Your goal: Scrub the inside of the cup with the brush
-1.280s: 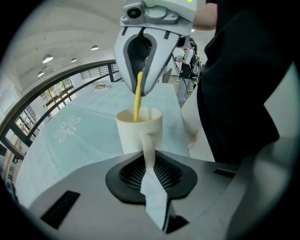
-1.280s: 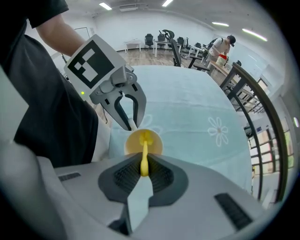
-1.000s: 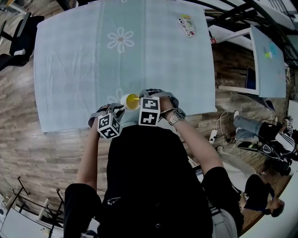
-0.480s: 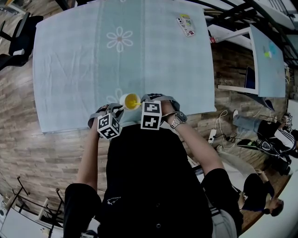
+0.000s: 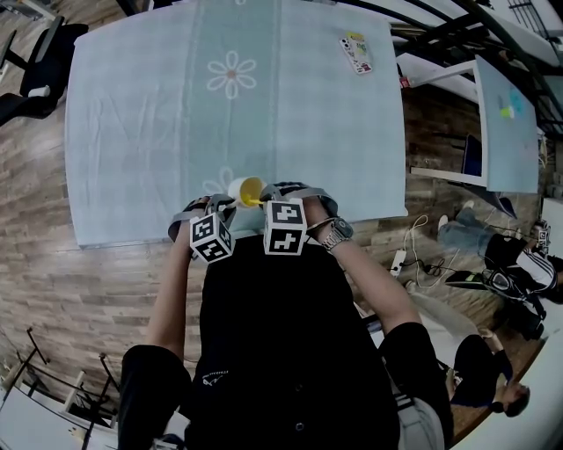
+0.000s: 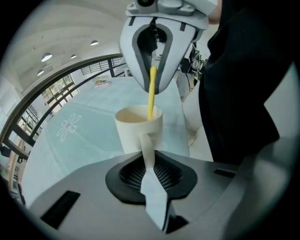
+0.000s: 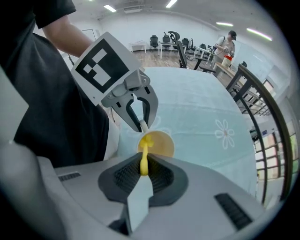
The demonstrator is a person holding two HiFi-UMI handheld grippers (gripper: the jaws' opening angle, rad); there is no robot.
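Pinching a seemingly light, stiff cup (image 6: 136, 129) by its thin handle (image 6: 147, 144) in the left gripper (image 6: 149, 161). Clamping the right gripper (image 7: 142, 169) on the slim, probably bendy brush (image 7: 145, 147), dipping inside

An open office: swivel chairs (image 7: 170, 38) round desks (image 7: 139, 46) (strip lights (image 7: 110, 8) overhead).
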